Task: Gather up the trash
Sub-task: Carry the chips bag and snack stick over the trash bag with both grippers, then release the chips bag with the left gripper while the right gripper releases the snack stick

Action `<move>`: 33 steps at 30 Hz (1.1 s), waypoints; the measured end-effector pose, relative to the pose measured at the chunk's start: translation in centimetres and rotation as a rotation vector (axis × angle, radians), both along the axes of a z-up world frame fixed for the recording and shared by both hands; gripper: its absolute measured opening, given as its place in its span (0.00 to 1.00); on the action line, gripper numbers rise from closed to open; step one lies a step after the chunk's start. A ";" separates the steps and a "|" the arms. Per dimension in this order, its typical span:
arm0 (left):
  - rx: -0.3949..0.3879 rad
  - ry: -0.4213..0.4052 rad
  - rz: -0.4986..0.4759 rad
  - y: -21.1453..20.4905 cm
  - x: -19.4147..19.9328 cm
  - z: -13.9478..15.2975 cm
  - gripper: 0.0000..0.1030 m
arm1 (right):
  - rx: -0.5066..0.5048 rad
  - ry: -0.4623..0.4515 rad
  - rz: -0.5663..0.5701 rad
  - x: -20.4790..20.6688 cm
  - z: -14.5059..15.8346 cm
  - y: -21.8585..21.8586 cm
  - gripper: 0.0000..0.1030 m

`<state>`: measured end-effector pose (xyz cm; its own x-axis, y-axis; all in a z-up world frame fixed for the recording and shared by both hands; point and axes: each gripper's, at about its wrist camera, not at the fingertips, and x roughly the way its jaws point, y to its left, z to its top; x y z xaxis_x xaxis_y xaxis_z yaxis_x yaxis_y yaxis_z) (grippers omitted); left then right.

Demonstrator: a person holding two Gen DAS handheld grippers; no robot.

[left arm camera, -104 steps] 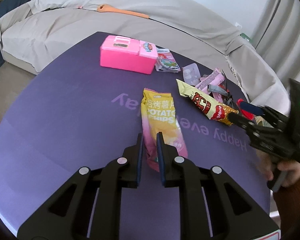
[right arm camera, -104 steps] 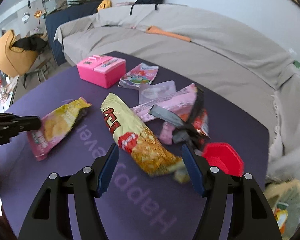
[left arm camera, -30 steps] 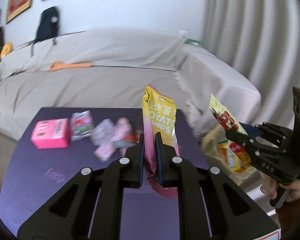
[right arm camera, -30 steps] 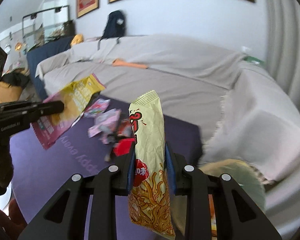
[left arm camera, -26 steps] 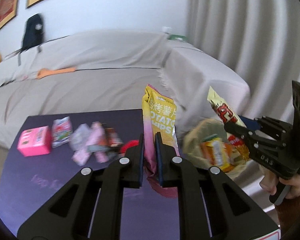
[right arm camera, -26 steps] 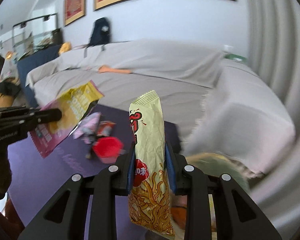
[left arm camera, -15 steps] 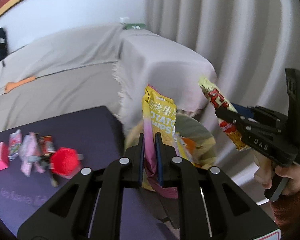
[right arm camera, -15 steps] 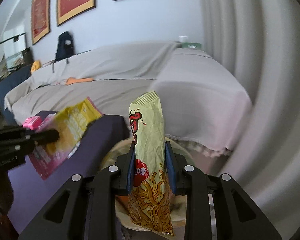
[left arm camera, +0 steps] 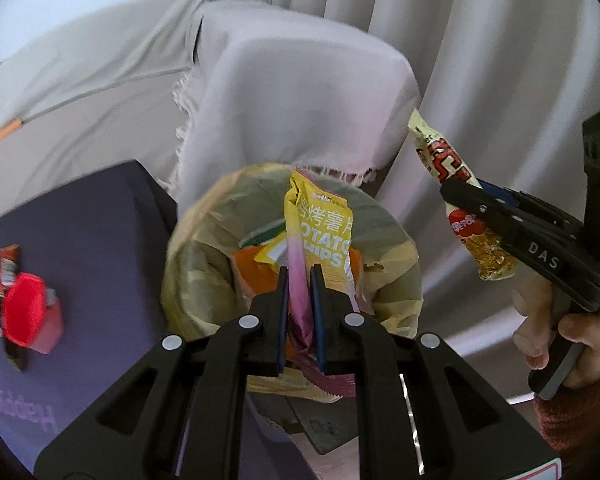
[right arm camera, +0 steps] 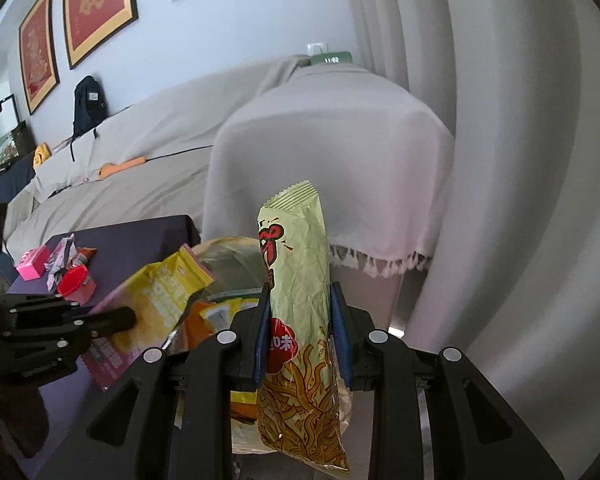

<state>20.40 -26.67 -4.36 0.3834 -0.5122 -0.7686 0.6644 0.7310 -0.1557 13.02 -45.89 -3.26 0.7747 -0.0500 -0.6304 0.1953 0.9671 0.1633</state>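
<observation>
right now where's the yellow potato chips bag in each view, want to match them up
Left wrist view: the potato chips bag stands at centre, clamped in the left gripper, over the lined trash bin.
Right wrist view: the same bag is at lower left, sticking out of the left gripper.
Shared landmark: the red lid on the purple table, at the left edge in the left wrist view, at mid left in the right wrist view.

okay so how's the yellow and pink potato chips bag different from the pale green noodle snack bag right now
The potato chips bag is yellow fading to pink; the noodle snack bag is pale green with red print and a noodle picture. The chips bag looks wider and flatter, the noodle bag narrower and puffier. The left gripper holds the chips bag right over the lined bin; the right gripper holds the noodle bag off to the bin's side. Both are pinched upright between jaws.
</observation>
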 end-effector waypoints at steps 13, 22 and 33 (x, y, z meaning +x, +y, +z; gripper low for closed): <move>0.091 0.191 0.020 -4.1 4.4 -7.1 0.10 | 0.049 0.033 -0.028 0.7 -2.8 -2.2 0.26; 0.050 0.248 0.007 -3.7 5.4 -7.9 0.24 | 0.061 0.043 -0.016 1.3 -3.4 -1.9 0.26; -0.015 0.094 0.120 6.2 3.6 -2.0 0.38 | 0.039 0.071 0.107 5.3 -4.7 4.1 0.26</move>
